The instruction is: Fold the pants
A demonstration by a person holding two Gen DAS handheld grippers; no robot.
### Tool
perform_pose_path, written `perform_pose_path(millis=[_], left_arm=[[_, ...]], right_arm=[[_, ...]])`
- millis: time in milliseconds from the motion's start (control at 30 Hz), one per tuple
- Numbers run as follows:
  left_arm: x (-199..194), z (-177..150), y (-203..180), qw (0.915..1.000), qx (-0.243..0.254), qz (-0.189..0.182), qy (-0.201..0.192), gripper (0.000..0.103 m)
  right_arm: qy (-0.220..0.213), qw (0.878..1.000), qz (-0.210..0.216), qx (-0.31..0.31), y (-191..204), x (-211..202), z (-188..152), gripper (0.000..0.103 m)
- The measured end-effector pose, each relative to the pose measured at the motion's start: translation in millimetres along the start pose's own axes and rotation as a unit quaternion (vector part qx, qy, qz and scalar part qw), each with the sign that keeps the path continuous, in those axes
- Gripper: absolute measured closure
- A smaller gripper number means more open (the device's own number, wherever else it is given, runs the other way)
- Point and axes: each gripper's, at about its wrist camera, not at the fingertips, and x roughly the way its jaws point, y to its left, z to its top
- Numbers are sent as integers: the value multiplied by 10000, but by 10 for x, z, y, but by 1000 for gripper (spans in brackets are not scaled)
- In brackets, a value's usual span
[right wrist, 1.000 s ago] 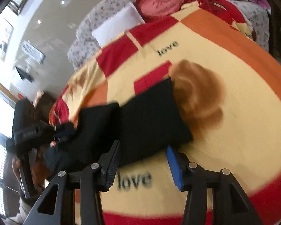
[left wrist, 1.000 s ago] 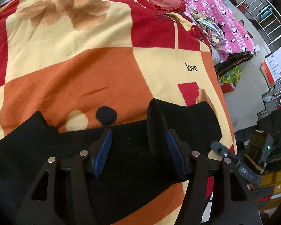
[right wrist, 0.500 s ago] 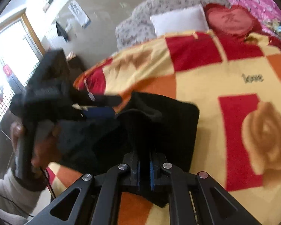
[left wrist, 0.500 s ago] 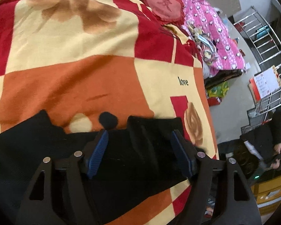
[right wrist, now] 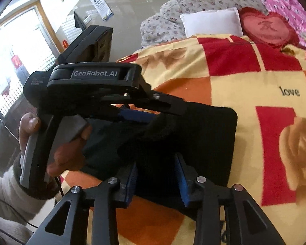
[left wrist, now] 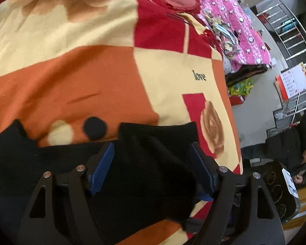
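Spread over one bed was a checked blanket, and on its near edge one pair of black pants was laid, folded. Two grippers were counted: left gripper spread wide, just opening; right gripper reopening, fabric unpinched between its jaws

"love" on blanket; "GenRobot.AI" on left claw; red cushion character, possibly "家".
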Motion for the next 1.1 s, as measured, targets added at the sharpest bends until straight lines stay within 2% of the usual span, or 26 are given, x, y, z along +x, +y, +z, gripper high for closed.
perform_pose_path(millis=[67,100,133,167,200,267,433,533,700,767,933,1100], left_arm=[[26,13,-57,10000,25,1,-19,28],[38,25,-78,10000,44,10,-35,35],[54,39,-96,9999,76,41,-62,44],[76,51,-113,9998,128,143,-64,66],[91,59,-115,9996,136,229,-67,82],[74,52,-99,9997,85,199,-128,87],[-192,-43,-194,9981,352,224,-457,90],[-523,-116,-133,9960,372,276,-764,90],[-900,-277,208,9930,119,618,-996,90],[-948,-347,363,9916,-43,785,-1028,90],[-824,-480,724,9879,-460,1140,-949,90],[-796,-551,788,9877,-469,1079,-1032,90]], right_arm=[[-14,10000,92,21,-13,-13,-16,67],[-14,9999,102,45,-18,-20,-23,67],[-20,9999,115,75,-22,-36,-32,67],[-42,9998,141,110,-31,-74,-43,67],[-74,9998,141,146,-50,-125,-48,67],[-140,9995,176,238,-92,-236,-42,67],[-565,9971,258,428,-177,-579,10,67],[-820,9942,410,553,-167,-685,90,67],[-347,9993,86,76,105,-308,253,73],[-125,9998,117,-88,200,-82,314,73],[555,9980,-126,-289,305,480,274,73],[663,9939,-467,-748,455,554,253,73]])
